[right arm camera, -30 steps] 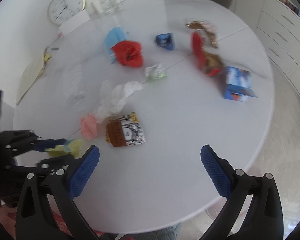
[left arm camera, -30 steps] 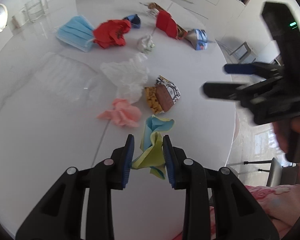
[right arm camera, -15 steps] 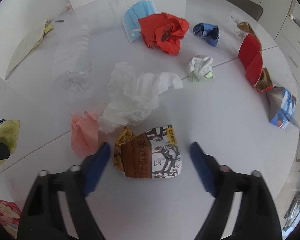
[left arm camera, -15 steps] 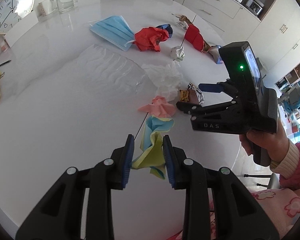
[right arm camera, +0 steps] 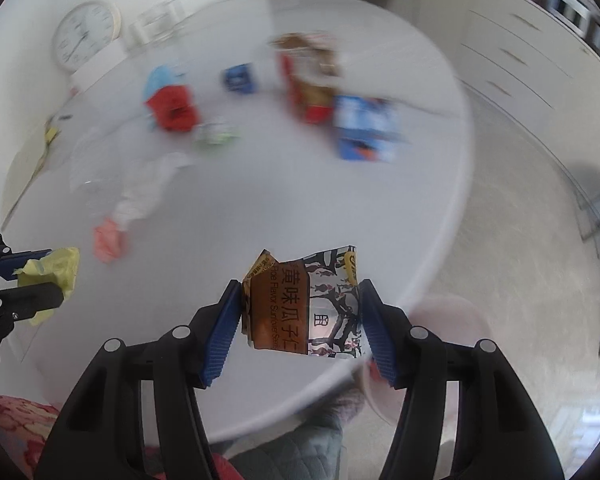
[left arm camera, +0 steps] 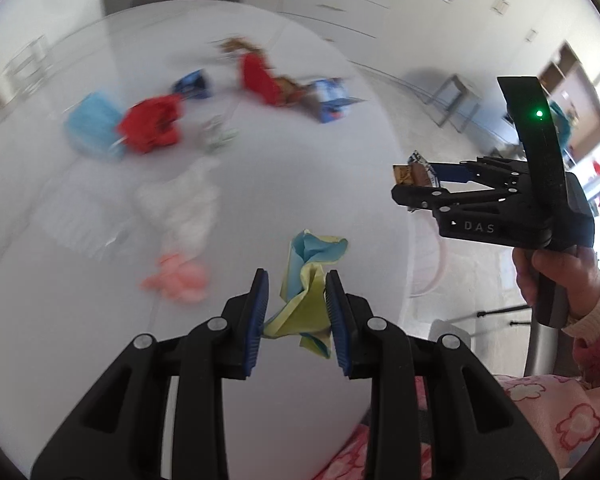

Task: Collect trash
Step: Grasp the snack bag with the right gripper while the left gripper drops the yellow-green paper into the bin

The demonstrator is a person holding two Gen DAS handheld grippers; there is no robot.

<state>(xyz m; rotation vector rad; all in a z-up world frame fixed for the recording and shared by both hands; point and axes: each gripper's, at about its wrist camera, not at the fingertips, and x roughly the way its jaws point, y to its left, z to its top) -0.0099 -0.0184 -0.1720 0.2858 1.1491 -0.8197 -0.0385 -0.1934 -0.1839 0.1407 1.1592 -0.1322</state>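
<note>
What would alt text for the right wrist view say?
The right gripper clamps a crumpled sunflower seed packet above a round white table strewn with blurred trash. At left, the left gripper holds yellow paper.

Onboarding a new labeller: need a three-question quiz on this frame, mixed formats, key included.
1. True or false: the left gripper is shut on the crumpled yellow and blue paper.
2. Multiple choice: the right gripper holds A) the red crumpled wrapper, B) the brown and white printed snack packet, C) the pink crumpled tissue.
3. Fill in: the blue carton lies near the ____ edge of the round white table in the right wrist view.

Key
1. True.
2. B: the snack packet sits between the pads, whose jaws have just been closing, lifted off the table. The red wrapper and pink tissue lie on the table.
3. Right.
</note>
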